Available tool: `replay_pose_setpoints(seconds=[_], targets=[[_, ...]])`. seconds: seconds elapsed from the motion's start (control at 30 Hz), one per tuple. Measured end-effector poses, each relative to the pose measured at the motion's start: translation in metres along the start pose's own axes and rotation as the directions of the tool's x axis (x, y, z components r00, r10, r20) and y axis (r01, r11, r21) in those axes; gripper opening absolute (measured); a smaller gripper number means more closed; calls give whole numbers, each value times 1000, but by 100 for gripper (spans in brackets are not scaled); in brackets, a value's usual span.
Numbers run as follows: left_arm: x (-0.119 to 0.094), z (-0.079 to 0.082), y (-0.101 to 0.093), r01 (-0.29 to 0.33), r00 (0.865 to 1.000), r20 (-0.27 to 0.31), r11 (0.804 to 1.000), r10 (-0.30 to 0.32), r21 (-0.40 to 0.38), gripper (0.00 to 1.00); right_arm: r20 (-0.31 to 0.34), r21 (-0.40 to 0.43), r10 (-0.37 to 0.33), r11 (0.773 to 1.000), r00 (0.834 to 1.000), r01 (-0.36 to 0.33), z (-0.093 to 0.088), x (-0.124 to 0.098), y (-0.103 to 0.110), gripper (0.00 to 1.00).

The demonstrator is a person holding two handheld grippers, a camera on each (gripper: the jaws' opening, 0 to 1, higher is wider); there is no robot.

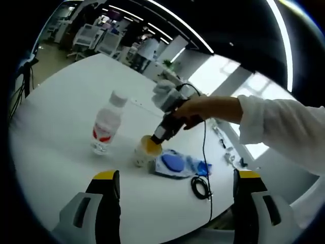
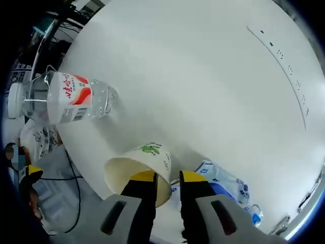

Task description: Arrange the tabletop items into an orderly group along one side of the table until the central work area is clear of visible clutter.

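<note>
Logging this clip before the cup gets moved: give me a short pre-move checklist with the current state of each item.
1. Right gripper pinching the paper cup rim: ok.
2. Cup upright on the table: ok.
3. Water bottle standing, apart from the cup: ok.
4. Blue packet close beside the cup, may get dragged: not ok.
5. Left gripper open, holding nothing: ok.
6. Cup contents: cannot tell.

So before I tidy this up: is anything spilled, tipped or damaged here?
Nothing spilled. The cream paper cup stands upright, its rim pinched by the right gripper. The clear plastic water bottle with a red label stands capped. The blue-and-white plastic packet lies flat beside the cup.
</note>
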State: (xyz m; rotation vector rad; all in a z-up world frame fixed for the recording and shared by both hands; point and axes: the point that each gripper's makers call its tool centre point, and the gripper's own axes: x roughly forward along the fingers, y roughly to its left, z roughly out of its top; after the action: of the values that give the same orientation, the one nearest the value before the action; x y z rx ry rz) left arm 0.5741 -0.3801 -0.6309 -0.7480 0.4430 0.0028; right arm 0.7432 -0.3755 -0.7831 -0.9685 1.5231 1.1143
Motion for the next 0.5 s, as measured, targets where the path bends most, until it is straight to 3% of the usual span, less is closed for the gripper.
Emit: replay_pose_setpoints(seconds=[0.2,0.37,0.5], targets=[[1,0,4,-3,1000,3,1000,3,-15,89,40,-33,-6,999,999,8,-4,-8,2,30],[3,-4,4,-16,1000,-13,1000,15,-1,89,80,-71,-15,997,997,21,-6,-18,-2,36],[6,-9,6,-33,999,-27,999,33,9,89,149,-94,3,995,989,12,-6,-30,-3,42]])
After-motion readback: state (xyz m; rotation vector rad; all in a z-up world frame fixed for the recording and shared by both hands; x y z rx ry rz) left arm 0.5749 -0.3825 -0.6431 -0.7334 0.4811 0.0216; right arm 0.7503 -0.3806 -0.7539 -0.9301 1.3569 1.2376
